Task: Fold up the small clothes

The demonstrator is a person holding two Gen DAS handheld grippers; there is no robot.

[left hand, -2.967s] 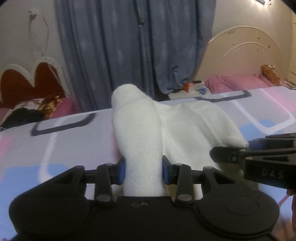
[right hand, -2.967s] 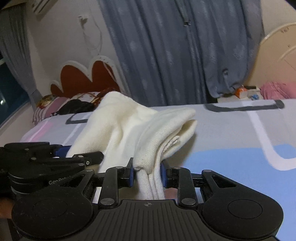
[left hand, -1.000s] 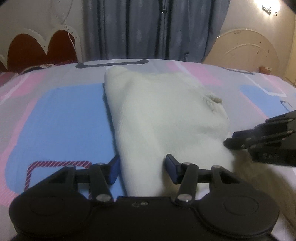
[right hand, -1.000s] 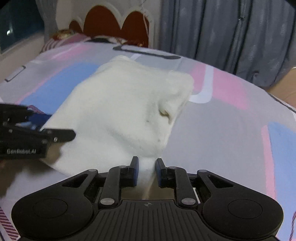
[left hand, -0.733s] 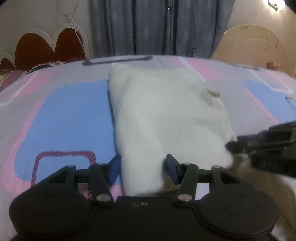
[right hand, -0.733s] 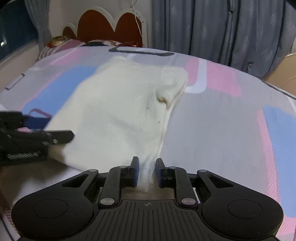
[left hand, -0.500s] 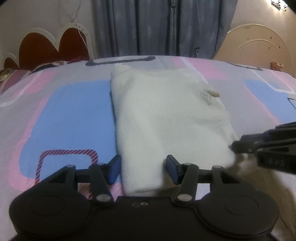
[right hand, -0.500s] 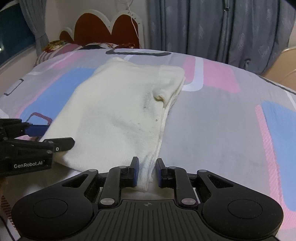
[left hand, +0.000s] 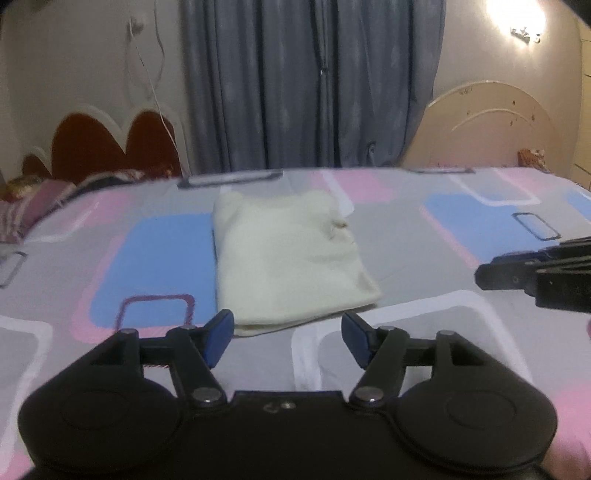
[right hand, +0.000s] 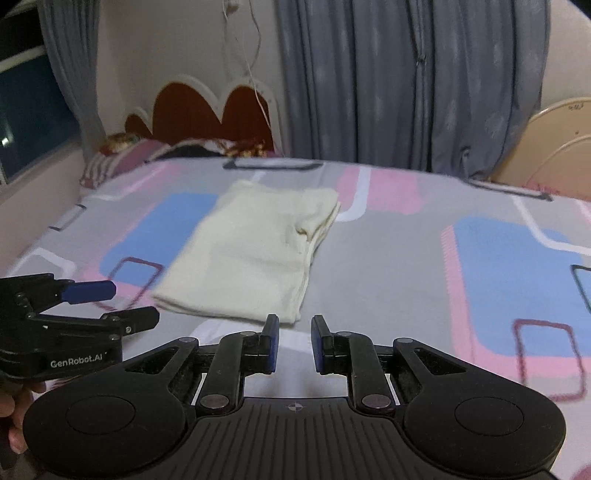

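Bed (left hand: 406, 251) w/ a sheet patterned in grey, pink & blue rounded rectangles fills both views. Behind it: grey-blue pleated curtains (left hand: 306, 85), beige wall, thin white cord (left hand: 147, 70) hanging down the wall, a dark-red scalloped headboard w/ cream trim (left hand: 107, 144) at the back left, striped & dark bedding bunched below it.

Cream-white knitted garment, folded into a rough rectangle (left hand: 288, 258), lies flat on the bed approx. mid-sheet, partly over a blue patch; no pad touches it. Layered edges show on its right side.

Left hand-held gripper (left hand: 286, 338): blue-padded jaws wide apart, just been opening, nothing between them; the garment's near edge sits just beyond the tips. Right hand-held gripper (right hand: 294, 343): jaws narrow, small gap, nothing in it, the garment's near right corner just ahead.

Left wrist view only: bright wall lamp (left hand: 517, 22) top right, a cream arched headboard (left hand: 484, 125) shown nearly whole, the right hand-held gripper seen side-on at the right edge (left hand: 484, 275).

Right wrist view only: dark window (right hand: 33, 122) at left w/ a second grey curtain beside it, the left hand-held gripper side-on at lower left (right hand: 110, 304) w/ white lettering on its body, part of a hand (right hand: 14, 417) below it. Arched headboard only a sliver at the right edge. Both frames slightly blurred.
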